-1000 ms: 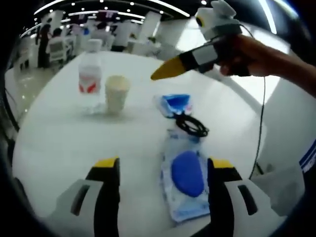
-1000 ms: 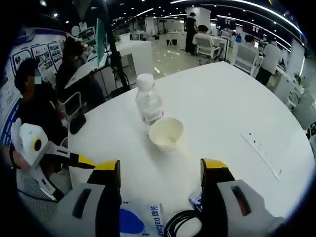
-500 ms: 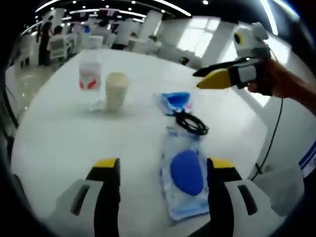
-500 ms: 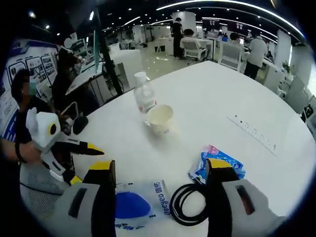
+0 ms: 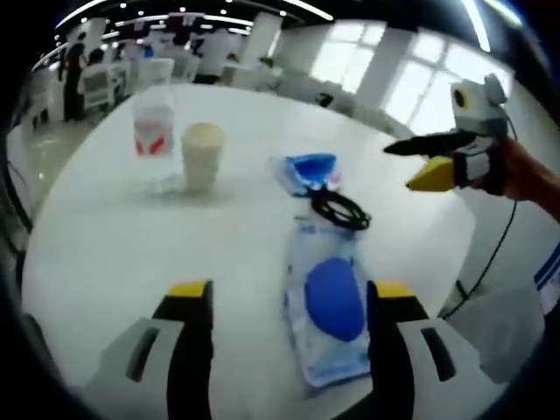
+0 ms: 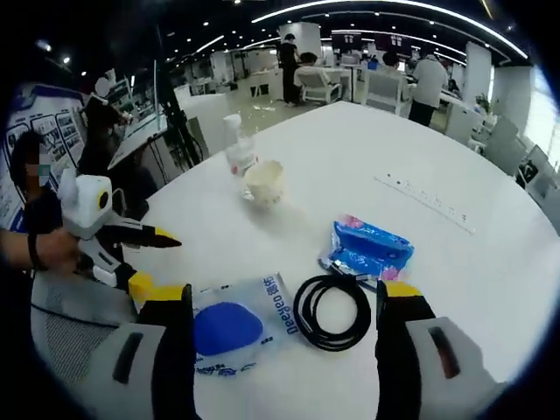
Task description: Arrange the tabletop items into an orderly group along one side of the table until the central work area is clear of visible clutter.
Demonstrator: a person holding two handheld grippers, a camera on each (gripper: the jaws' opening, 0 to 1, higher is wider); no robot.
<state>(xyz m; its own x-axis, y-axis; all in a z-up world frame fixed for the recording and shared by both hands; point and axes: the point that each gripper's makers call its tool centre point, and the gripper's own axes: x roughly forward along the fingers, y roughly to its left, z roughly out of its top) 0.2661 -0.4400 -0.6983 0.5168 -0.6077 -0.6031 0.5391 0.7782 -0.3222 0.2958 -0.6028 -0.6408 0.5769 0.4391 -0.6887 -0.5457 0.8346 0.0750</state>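
On the round white table (image 5: 105, 236) lie a wet-wipes pack (image 5: 328, 306) with a blue lid, a black cable coil (image 5: 339, 208) and a blue snack packet (image 5: 308, 171). Farther off stand a paper cup (image 5: 201, 156) and a water bottle (image 5: 154, 131). My left gripper (image 5: 290, 293) is open, low over the table, with the pack's near end between its jaws. My right gripper (image 5: 401, 168) hovers open off the table's right side. In the right gripper view, the right gripper (image 6: 284, 293) is open above the wipes pack (image 6: 232, 328) and coil (image 6: 332, 311). Beyond them are the packet (image 6: 367, 249), cup (image 6: 262, 181) and bottle (image 6: 238, 153).
The left gripper (image 6: 159, 261), open, is held by a hand at the table's left edge in the right gripper view. A flush power strip (image 6: 424, 201) runs across the tabletop at the right. Seated people, chairs and desks surround the table.
My right gripper has drawn back from over the table toward its edge, staying open, so the coil and packet now lie in front of it. The left gripper and the items have not moved.
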